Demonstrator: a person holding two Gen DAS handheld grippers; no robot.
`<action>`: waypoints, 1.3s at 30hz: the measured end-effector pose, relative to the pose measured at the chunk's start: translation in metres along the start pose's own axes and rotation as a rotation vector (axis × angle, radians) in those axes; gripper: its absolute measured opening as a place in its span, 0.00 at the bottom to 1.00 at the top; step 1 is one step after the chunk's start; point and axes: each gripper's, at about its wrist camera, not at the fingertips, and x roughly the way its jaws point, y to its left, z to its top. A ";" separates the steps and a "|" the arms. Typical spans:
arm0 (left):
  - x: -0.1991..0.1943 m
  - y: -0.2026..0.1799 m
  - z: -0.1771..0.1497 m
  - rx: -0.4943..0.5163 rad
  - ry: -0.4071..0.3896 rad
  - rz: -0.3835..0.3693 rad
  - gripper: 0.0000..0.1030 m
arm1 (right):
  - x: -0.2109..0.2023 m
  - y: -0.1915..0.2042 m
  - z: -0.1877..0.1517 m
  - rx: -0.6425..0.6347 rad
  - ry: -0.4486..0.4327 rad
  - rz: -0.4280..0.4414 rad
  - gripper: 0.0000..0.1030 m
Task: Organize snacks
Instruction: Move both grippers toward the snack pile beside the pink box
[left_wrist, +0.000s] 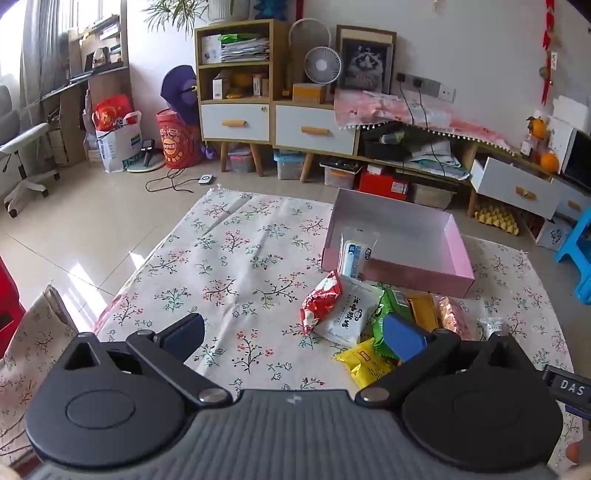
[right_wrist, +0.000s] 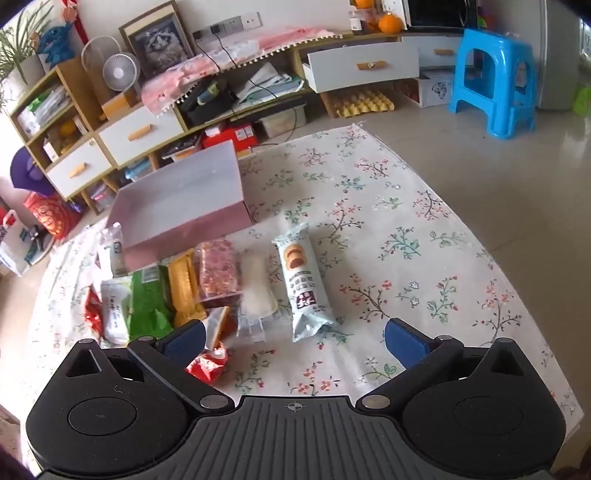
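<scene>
Sorting is just starting: both claws, left claw (left_wrist: 293, 341) and right claw (right_wrist: 295, 341), are hovering released over the snacks (right_wrist: 177, 284) lying beside the near-empty pink box (left_wrist: 402, 240) mid-desk; next move is probably picking one packet.

Pink box (left_wrist: 424, 271), floral cloth (left_wrist: 236, 266) (red and green sprigs), blue stool (right_wrist: 495, 81).

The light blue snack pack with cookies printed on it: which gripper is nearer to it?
Right. The light blue snack pack lies just ahead of the open right gripper. The open left gripper hovers over the cloth beside the snack pile, and its view does not show that pack.
</scene>
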 end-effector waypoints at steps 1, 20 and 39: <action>0.001 0.000 0.000 -0.001 0.003 -0.005 1.00 | 0.001 0.002 -0.001 -0.008 -0.001 -0.006 1.00; 0.011 0.007 -0.006 -0.055 0.044 -0.071 1.00 | 0.000 0.013 -0.002 -0.079 -0.021 -0.041 1.00; 0.128 0.040 -0.019 -0.057 0.253 -0.148 1.00 | 0.078 -0.011 0.010 -0.242 0.017 -0.115 1.00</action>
